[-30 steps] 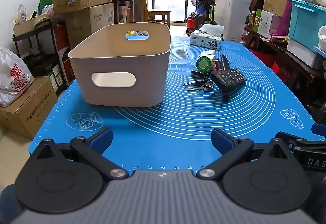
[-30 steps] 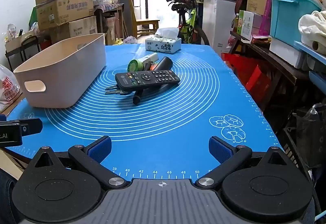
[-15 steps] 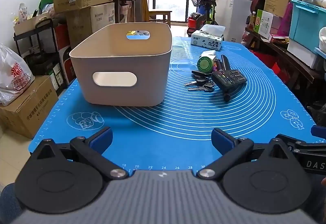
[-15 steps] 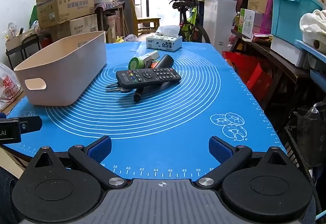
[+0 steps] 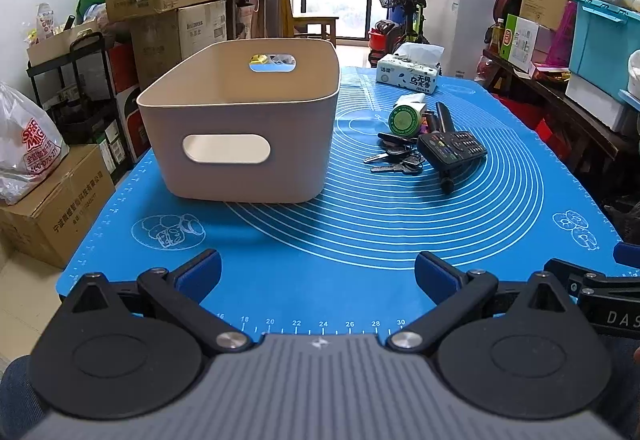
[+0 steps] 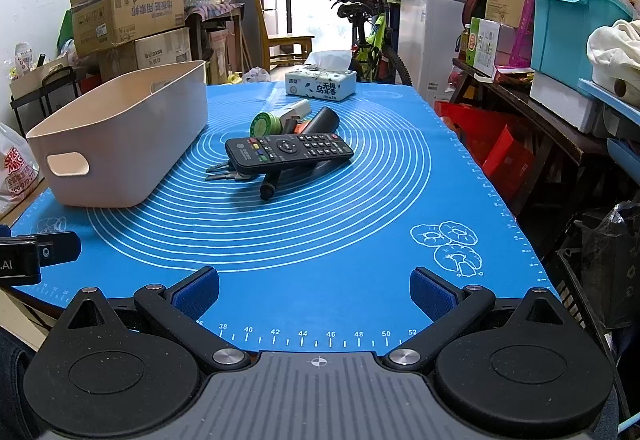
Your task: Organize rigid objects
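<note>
Under remote control (image 6: 289,152): keys (image 6: 224,172) mostly covered, count unreadable; black pen-like stick (image 6: 269,187) hidden but for its tip. Behind remote control: reddish item (image 6: 303,126), perhaps a box, largely blocked. Beige bin (image 6: 120,135) floor unseen from right wrist.

A blue ringed mat (image 6: 360,240) covers the tabletop. On it stand a beige bin (image 5: 240,143) at left and a tissue box (image 6: 321,84) at the far end. Mid-mat lies a heap: keys (image 5: 394,159), remote (image 6: 289,151), green-capped bottle (image 6: 267,124), and what may be a black flashlight (image 6: 325,119).
</note>
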Tool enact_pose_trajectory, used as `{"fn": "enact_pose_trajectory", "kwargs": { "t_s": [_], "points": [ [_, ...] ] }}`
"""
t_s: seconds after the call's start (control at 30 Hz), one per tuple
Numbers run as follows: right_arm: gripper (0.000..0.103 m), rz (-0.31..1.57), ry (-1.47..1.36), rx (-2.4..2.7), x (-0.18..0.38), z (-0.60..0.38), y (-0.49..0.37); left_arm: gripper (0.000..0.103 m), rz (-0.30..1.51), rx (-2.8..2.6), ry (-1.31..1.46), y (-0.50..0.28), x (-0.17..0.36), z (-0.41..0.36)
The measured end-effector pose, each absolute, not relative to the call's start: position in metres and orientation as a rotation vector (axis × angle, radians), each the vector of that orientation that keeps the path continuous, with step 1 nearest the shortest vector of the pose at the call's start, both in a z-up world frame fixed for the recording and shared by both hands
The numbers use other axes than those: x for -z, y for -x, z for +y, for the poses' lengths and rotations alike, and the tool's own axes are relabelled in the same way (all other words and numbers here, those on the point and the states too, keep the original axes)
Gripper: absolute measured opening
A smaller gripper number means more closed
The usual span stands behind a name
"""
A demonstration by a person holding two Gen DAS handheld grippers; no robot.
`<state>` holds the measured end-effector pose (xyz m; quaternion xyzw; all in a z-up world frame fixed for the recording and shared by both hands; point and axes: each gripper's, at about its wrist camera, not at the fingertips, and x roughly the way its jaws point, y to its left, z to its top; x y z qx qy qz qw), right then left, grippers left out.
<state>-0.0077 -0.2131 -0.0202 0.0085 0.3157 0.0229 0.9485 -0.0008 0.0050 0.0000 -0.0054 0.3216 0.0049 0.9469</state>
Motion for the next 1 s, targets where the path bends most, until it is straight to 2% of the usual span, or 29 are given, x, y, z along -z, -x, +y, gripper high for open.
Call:
{"fn": "enact_pose_trajectory", "kwargs": {
  "t_s": [1.0],
  "points": [
    [0.101, 0.65, -0.02, -0.043, 0.0202, -0.2138, 0.0078, 0.101, 0.65, -0.012, 0.003, 0.0028, -0.0017, 0.0044]
  ]
}}
